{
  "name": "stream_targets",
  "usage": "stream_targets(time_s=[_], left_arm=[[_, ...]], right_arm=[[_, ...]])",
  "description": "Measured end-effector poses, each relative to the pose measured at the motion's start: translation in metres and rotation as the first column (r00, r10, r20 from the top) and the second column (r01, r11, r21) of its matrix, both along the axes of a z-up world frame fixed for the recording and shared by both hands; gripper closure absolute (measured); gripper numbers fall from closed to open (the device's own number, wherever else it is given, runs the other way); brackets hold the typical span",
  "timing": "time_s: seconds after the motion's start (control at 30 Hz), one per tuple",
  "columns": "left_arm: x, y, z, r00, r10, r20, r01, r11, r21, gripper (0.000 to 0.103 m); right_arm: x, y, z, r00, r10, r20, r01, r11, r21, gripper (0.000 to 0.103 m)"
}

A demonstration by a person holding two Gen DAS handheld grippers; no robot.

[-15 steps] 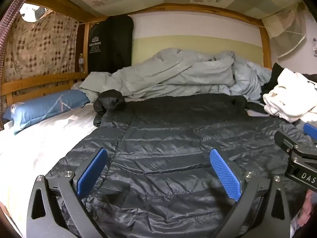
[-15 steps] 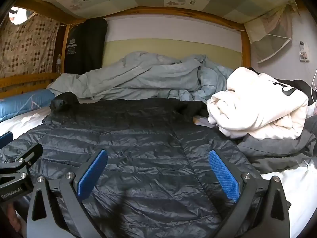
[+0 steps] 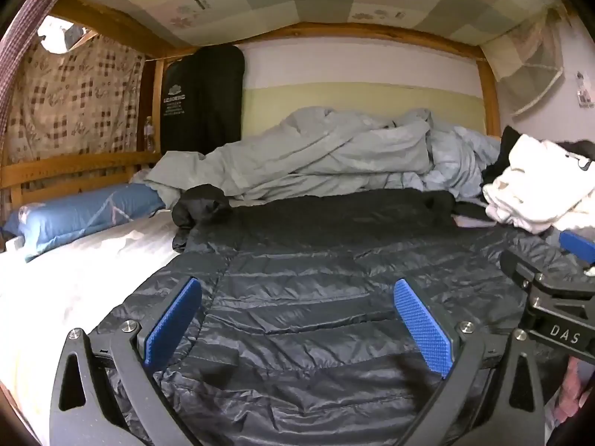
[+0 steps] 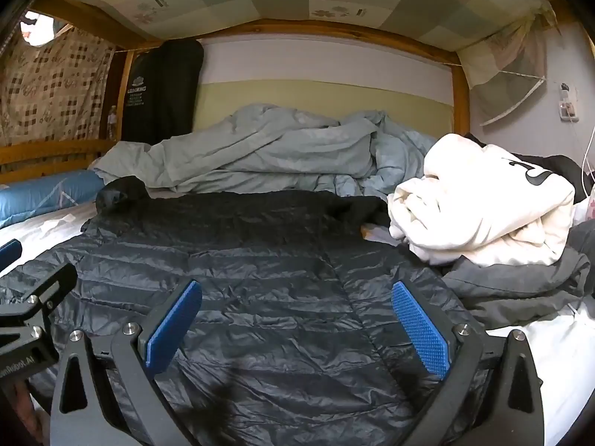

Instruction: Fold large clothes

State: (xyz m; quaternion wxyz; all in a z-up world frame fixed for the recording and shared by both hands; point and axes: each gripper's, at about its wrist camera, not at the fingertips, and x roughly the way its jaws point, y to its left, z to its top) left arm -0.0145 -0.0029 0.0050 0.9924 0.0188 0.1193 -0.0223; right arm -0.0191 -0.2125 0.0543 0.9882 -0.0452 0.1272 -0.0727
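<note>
Though spread flat, jacket (image 3: 316,297) unfolded

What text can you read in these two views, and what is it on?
"DAS": on the body of the right gripper, cut off by the frame edge.
"LEADKING" or similar, blurred: white print on the black garment bag hanging at the bed frame; the smaller lines beneath are too small to read.
Upside-down white lettering on the left gripper: partly cropped, not legible.
Black logo on the white sweatshirt: a mark, no words.
</note>
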Motion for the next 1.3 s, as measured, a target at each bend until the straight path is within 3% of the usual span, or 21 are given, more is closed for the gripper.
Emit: stream_targets(time_s=[0.37,1.3], left_arm=[[0.004,0.007,-0.002,1.000,0.016,-0.024,-0.017,0.999,-0.029,0.000],[0.003,0.009,-0.002,1.000,-0.002,-0.029,0.001,0.999,-0.032,0.000]], right_arm=[[-0.001,-0.008,0.000,0.999,-0.034,0.004,0.034,0.999,0.042,0.000],[0.001,-0.008,0.001,0.999,-0.044,-0.014,0.045,0.998,0.034,0.000]])
